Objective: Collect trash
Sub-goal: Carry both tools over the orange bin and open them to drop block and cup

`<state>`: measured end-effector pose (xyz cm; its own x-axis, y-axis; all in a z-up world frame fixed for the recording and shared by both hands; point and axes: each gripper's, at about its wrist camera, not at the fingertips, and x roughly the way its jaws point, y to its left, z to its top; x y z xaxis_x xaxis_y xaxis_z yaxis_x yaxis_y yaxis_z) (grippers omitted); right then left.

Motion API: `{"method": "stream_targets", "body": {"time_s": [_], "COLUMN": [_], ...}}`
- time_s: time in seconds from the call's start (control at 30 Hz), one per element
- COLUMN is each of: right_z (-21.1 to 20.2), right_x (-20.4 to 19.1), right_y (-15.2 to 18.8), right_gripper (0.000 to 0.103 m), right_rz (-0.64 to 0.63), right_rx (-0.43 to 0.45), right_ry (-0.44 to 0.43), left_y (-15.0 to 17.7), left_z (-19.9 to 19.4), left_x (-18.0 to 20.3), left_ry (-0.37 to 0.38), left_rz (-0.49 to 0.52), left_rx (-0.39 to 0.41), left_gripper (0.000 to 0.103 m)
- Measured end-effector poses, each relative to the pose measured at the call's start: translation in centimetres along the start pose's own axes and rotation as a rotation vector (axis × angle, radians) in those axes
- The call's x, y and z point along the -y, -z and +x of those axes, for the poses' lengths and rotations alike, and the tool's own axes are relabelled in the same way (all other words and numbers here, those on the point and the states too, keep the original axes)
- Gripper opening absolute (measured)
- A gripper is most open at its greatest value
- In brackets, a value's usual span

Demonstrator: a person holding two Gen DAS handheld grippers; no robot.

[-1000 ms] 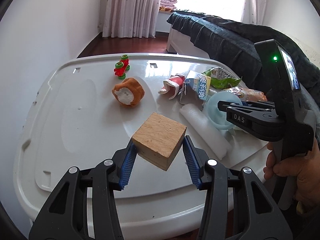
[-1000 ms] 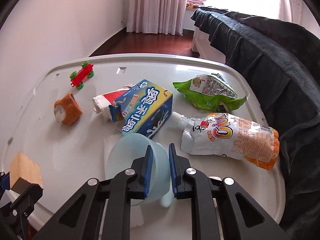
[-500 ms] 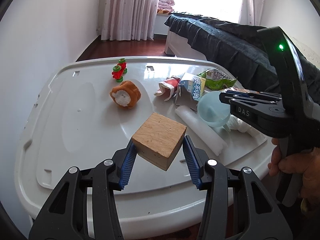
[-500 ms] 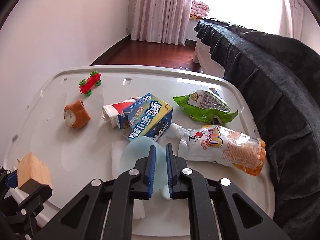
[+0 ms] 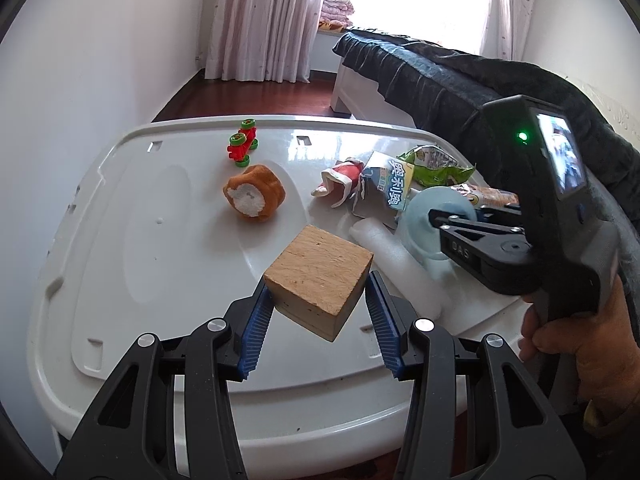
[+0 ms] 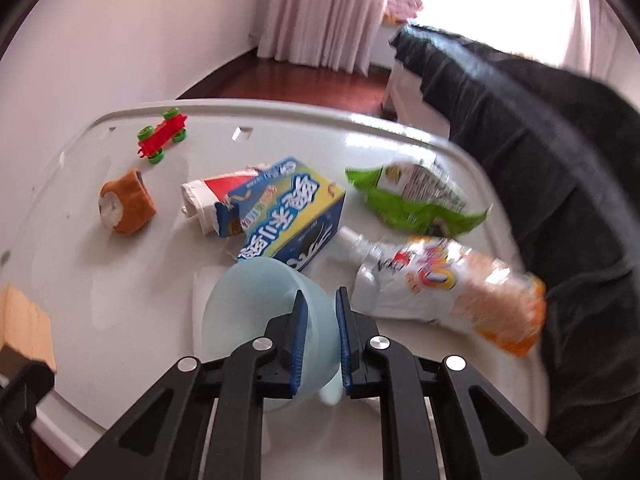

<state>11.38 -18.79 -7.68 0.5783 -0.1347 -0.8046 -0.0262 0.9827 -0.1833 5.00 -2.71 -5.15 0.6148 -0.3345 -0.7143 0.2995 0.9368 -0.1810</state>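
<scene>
The left hand-held gripper (image 5: 320, 312) is partly open and clamped on a wooden block (image 5: 318, 280), its blue pads pressed on two opposite sides, holding the block tilted above the near part of the white surface (image 5: 140, 240). The right hand-held gripper (image 6: 320, 336) is squeezed nearly shut, pinching the thin wall of a pale blue funnel (image 6: 260, 304) just right of the block; a person's hand (image 5: 576, 344) grips its handle.

Taking the funnel as landmark: a white foam strip (image 5: 392, 256) lies just under and beside it, toward the block. Touching its far side is a blue and yellow carton (image 6: 288, 212), torn open at one end, with a crumpled red and white wrapper (image 6: 212, 192) against the carton's left. To the funnel's right lies a white and orange drink pouch (image 6: 448, 284), and beyond that a green snack bag (image 6: 408, 196). Well left of the funnel sits a brown plush roll (image 6: 126, 204), and farther back a red toy car with green wheels (image 6: 162, 140). A dark-covered bed (image 6: 540, 140) runs along the surface's right side.
</scene>
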Motion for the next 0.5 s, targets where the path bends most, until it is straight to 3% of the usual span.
{"method": "stream_targets", "body": {"time_s": [0.27, 0.5], "right_z": [-2.3, -9.5], "right_x": [-0.2, -1.0], "right_y": [-0.1, 2.5], "right_gripper": [0.014, 0.014], "right_rz": [-0.032, -0.021], "right_rx": [0.057, 0.146], "right_ry": [-0.001, -0.101], "left_y": [0.0, 2.1], "left_z": [-0.3, -3.4], "left_x": [0.0, 0.9], "left_ry": [0.003, 0.007], "left_rz": [0.0, -0.006], "left_rx": [0.006, 0.01], "left_gripper": [0.046, 0.046]}}
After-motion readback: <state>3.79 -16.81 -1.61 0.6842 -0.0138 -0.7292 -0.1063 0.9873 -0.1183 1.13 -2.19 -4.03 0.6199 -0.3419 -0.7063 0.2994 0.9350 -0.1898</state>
